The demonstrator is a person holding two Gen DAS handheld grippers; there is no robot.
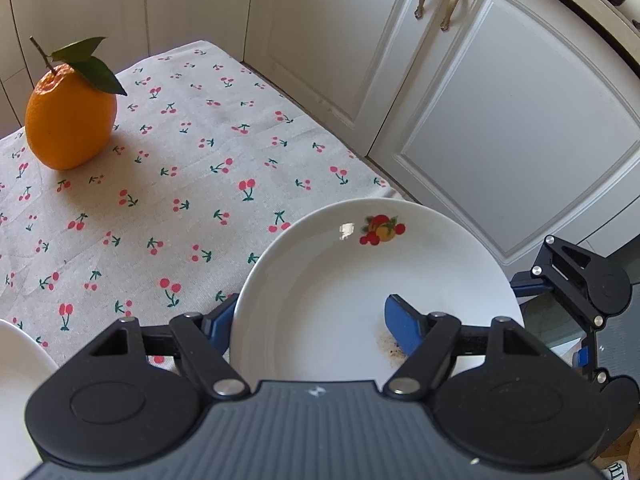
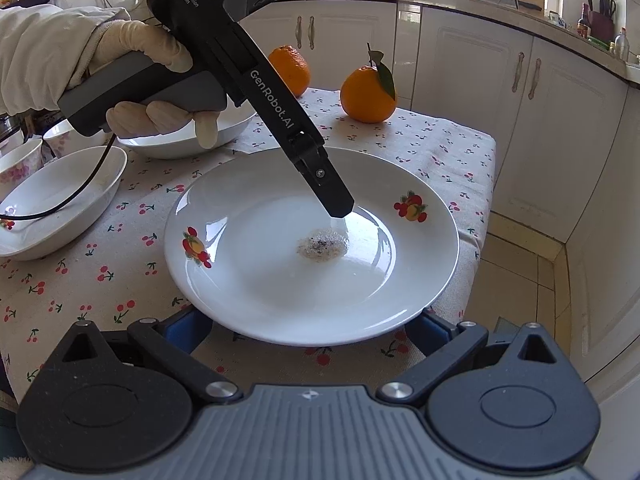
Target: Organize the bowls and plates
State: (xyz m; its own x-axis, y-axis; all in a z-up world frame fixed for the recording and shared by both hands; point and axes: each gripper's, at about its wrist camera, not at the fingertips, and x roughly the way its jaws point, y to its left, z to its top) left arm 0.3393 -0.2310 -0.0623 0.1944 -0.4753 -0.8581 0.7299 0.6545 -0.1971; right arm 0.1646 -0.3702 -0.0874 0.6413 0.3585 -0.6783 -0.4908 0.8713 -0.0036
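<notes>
A white plate (image 2: 280, 280) with fruit prints and a brown stain (image 2: 323, 247) lies at the table's near right corner. It also shows in the left wrist view (image 1: 340, 280). My left gripper (image 1: 312, 326) straddles the plate's rim, one blue finger under the edge and one finger (image 1: 402, 326) on the plate's inside; it looks closed on the rim. In the right wrist view the left gripper (image 2: 340, 208) reaches down onto the plate. My right gripper (image 2: 308, 330) is open, its blue fingers low on either side of the plate's near edge.
Two white bowls (image 2: 60, 204) (image 2: 188, 140) and small floral cups (image 2: 20, 164) stand at the left. Two oranges (image 2: 368, 94) (image 2: 290, 68) sit at the far side of the cherry tablecloth (image 1: 160, 200). White cabinets (image 1: 480, 120) and tiled floor (image 2: 516, 292) lie to the right.
</notes>
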